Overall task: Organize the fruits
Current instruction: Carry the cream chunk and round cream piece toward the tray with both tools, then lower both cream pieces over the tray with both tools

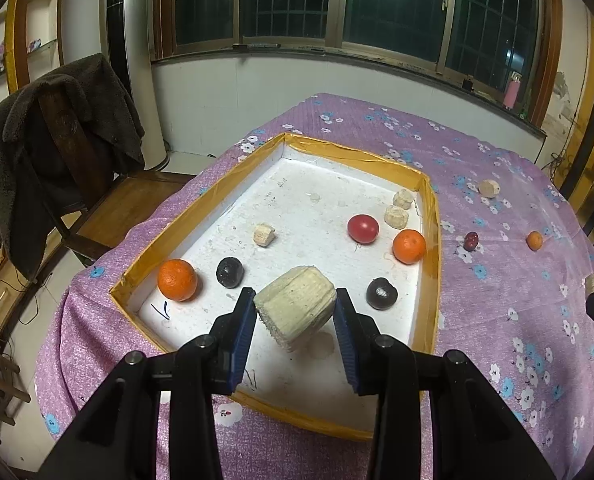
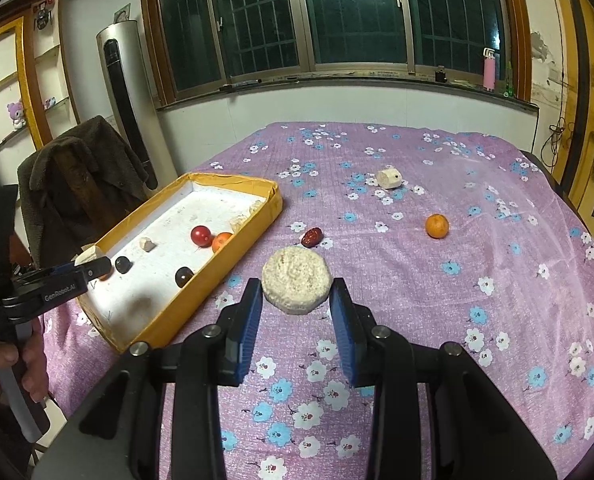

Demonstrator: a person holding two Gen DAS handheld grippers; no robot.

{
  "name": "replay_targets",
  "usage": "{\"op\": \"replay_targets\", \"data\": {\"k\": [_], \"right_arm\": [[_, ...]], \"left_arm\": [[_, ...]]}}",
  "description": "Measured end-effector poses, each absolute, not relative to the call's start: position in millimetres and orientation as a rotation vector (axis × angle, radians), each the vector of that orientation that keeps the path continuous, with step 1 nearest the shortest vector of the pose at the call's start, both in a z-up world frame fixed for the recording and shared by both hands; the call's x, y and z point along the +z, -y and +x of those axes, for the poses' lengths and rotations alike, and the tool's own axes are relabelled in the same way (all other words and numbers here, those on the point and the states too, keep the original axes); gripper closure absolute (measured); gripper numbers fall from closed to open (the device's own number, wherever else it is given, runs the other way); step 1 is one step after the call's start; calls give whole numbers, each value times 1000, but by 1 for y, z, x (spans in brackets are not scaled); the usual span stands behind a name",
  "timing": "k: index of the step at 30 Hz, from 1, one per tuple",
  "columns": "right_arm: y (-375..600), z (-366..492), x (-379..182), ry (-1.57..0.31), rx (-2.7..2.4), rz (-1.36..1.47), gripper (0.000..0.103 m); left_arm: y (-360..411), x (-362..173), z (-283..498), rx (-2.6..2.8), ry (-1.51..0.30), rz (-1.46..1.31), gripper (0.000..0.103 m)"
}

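Note:
My left gripper (image 1: 296, 300) is shut on a pale beige fruit chunk (image 1: 295, 312), held over the near part of the yellow-rimmed white tray (image 1: 431, 216). In the tray lie two oranges (image 1: 177, 280) (image 1: 409, 246), a red tomato (image 1: 362, 228), two dark plums (image 1: 229, 272) (image 1: 381, 293) and three small beige chunks (image 1: 264, 234). My right gripper (image 2: 296, 290) is shut on a round beige chunk (image 2: 297, 280) above the purple cloth, right of the tray (image 2: 253, 236). On the cloth lie a red date (image 2: 311, 237), an orange (image 2: 437, 225) and a beige chunk (image 2: 389, 178).
The floral purple tablecloth (image 2: 417, 320) covers the table up to the window wall. A chair with a dark coat (image 1: 57, 140) stands left of the table, beside a tall air conditioner (image 1: 129, 60). A hand (image 2: 1, 364) holds the left gripper's handle.

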State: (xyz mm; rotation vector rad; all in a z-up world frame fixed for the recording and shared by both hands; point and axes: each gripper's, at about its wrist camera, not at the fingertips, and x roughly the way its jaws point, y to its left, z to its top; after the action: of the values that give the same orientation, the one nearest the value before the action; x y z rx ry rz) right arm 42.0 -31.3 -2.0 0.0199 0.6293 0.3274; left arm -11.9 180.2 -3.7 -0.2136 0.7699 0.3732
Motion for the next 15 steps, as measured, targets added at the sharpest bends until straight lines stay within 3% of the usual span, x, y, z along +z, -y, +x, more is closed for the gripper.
{"op": "replay_targets", "data": {"k": [15], "right_arm": [[6,58,10,-618,358,-12,67]], "left_arm": [[-198,-9,-7,397,-779,-225,65]]}}
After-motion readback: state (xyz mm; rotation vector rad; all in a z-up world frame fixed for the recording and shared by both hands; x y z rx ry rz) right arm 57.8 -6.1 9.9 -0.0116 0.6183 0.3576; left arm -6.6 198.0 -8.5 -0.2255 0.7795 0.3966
